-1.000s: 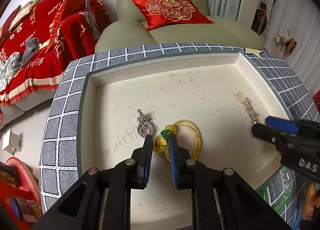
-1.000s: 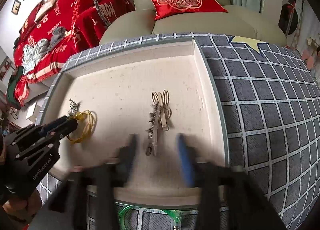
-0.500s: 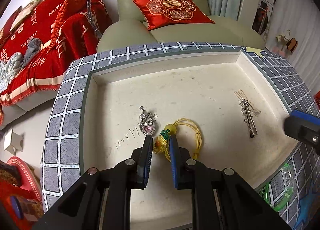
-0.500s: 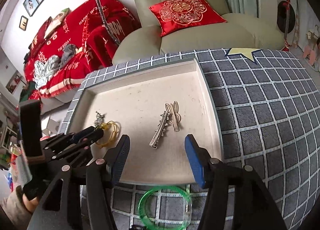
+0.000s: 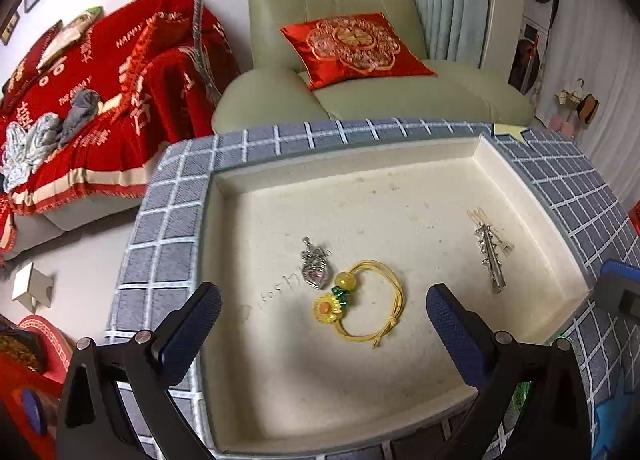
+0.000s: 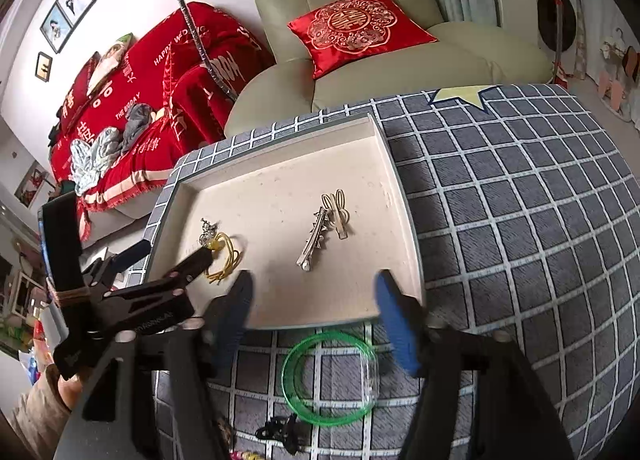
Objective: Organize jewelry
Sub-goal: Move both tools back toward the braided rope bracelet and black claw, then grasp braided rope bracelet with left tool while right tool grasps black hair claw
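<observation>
A cream tray (image 5: 400, 180) (image 6: 396, 188) holds a yellow cord bracelet with a sunflower charm (image 5: 360, 308) (image 6: 224, 256), a silver heart pendant (image 5: 316, 264) (image 6: 207, 230), a silver hair clip (image 5: 490, 260) (image 6: 314, 240) and a gold clip (image 6: 339, 212). My left gripper (image 5: 324, 324) is open and empty, its fingers either side of the bracelet, above it. My right gripper (image 6: 314, 320) is open and empty over the tray's near edge. A green bangle (image 6: 328, 376) lies on the checked cloth below it.
The tray sits on a grey checked cloth (image 6: 520, 220). A black hair claw (image 6: 280, 432) lies at the cloth's near edge. A green armchair with a red cushion (image 5: 352, 44) and a red-covered sofa (image 5: 80, 100) stand behind.
My left gripper has opened wide and let go of the yellow bracelet, which lies in the tray. My right gripper has pulled back from the hair clips to the tray's near edge.
</observation>
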Motion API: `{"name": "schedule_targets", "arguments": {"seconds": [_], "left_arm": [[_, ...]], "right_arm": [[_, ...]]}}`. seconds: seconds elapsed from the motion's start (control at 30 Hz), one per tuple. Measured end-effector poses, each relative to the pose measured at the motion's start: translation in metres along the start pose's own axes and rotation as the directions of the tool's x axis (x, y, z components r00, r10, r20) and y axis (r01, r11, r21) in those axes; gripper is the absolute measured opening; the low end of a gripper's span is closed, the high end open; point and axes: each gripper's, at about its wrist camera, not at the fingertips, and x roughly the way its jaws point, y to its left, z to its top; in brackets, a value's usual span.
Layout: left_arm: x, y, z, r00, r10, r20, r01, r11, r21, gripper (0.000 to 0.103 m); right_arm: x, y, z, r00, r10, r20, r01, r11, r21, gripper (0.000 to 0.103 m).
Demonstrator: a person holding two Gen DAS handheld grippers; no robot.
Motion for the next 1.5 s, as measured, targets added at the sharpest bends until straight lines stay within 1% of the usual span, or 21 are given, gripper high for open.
{"name": "schedule_targets", "arguments": {"seconds": [0.07, 0.1, 0.13, 0.23, 0.4, 0.57, 0.7, 0.9, 1.0, 1.2, 1.37, 1.5], "left_arm": [[-0.01, 0.002, -0.001, 1.0, 0.006, 0.025, -0.006, 1.0, 0.018, 0.103], [-0.016, 0.002, -0.003, 1.0, 0.004, 0.031, -0.005, 1.0, 0.028, 0.103], [-0.022, 0.003, -0.005, 0.999, -0.006, 0.033, 0.004, 0.999, 0.039, 0.103], [-0.041, 0.007, -0.012, 0.999, -0.039, 0.033, 0.038, 0.999, 0.039, 0.103], [-0.067, 0.012, -0.03, 0.997, -0.058, 0.047, 0.057, 0.998, 0.026, 0.103], [-0.081, 0.014, -0.054, 0.997, -0.075, 0.014, 0.075, 0.997, 0.026, 0.103], [-0.091, 0.015, -0.074, 0.999, -0.037, 0.025, 0.036, 0.999, 0.031, 0.103], [-0.088, 0.017, -0.095, 0.998, -0.064, -0.029, 0.065, 0.998, 0.015, 0.103], [-0.086, 0.015, -0.107, 0.995, -0.08, -0.053, 0.081, 0.997, 0.009, 0.103], [-0.08, 0.01, -0.121, 0.992, -0.087, -0.092, 0.087, 0.996, 0.004, 0.103], [-0.074, 0.005, -0.127, 0.99, -0.084, -0.115, 0.087, 0.996, 0.018, 0.103], [-0.068, 0.001, -0.131, 0.988, -0.082, -0.132, 0.087, 0.996, 0.032, 0.103]], "right_arm": [[-0.009, -0.002, -0.003, 1.0, 0.002, 0.025, -0.002, 1.0, 0.007, 0.083], [-0.013, -0.003, -0.004, 0.999, 0.008, 0.038, -0.008, 1.0, 0.012, 0.088], [-0.018, -0.004, -0.006, 0.999, 0.018, 0.049, -0.019, 1.0, 0.02, 0.09], [-0.033, -0.006, -0.012, 0.995, 0.044, 0.085, -0.048, 0.998, 0.043, 0.09], [-0.054, -0.005, -0.023, 0.992, 0.059, 0.113, -0.065, 0.997, 0.051, 0.09], [-0.065, -0.001, -0.035, 0.996, 0.039, 0.078, -0.042, 0.998, 0.035, 0.09], [-0.069, -0.001, -0.048, 0.998, 0.038, 0.05, -0.039, 0.999, 0.024, 0.09], [-0.068, -0.005, -0.068, 1.0, 0.012, 0.006, -0.012, 1.0, 0.026, 0.09], [-0.064, -0.005, -0.078, 1.0, 0.004, -0.022, -0.004, 1.0, 0.027, 0.09], [-0.046, 0.0, -0.098, 0.996, -0.006, -0.087, 0.008, 1.0, 0.019, 0.09], [-0.03, 0.009, -0.105, 0.992, -0.005, -0.128, 0.008, 1.0, 0.021, 0.09], [-0.02, 0.017, -0.106, 0.989, -0.005, -0.145, 0.007, 1.0, 0.01, 0.09]]}}
